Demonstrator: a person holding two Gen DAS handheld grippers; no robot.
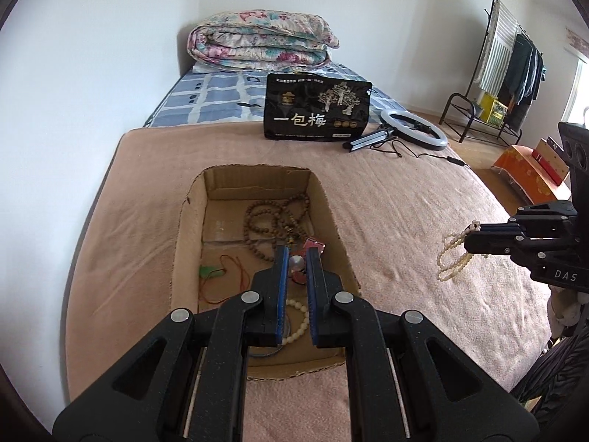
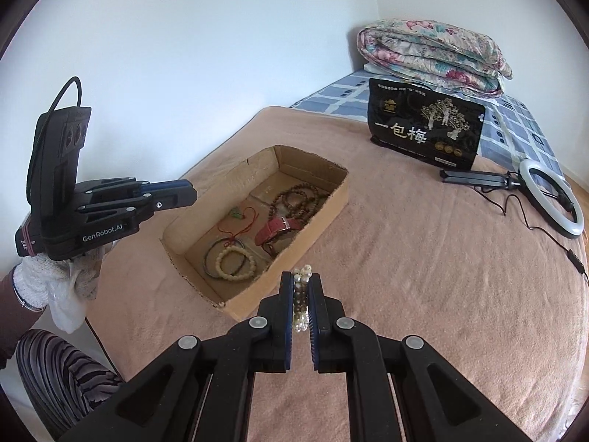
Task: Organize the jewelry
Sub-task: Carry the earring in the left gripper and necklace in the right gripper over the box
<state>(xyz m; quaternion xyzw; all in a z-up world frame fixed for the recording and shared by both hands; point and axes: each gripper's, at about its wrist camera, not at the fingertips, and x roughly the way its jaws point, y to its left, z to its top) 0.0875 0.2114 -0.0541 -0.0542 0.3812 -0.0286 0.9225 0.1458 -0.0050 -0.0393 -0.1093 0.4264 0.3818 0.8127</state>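
A shallow cardboard box (image 1: 191,221) (image 2: 331,199) lies on a pink blanket. It holds a brown bead necklace (image 1: 274,217) (image 2: 298,199), a red-strap watch (image 2: 276,228), a red cord with a green pendant (image 1: 211,270) (image 2: 239,217) and a cream bead bracelet (image 2: 235,261). My left gripper (image 1: 296,254) (image 2: 184,193) hovers over the box, its jaws a narrow gap apart and empty. My right gripper (image 2: 302,280) (image 1: 469,235) is shut on a white bead bracelet (image 1: 452,256) (image 2: 302,272), held above the blanket to the right of the box.
A black snack bag (image 1: 316,110) (image 2: 427,125) stands at the far end of the blanket (image 1: 405,239). A ring light on a small tripod (image 1: 412,129) (image 2: 552,199) with its cable lies beside it. A folded floral quilt (image 1: 261,40) (image 2: 434,51) sits behind.
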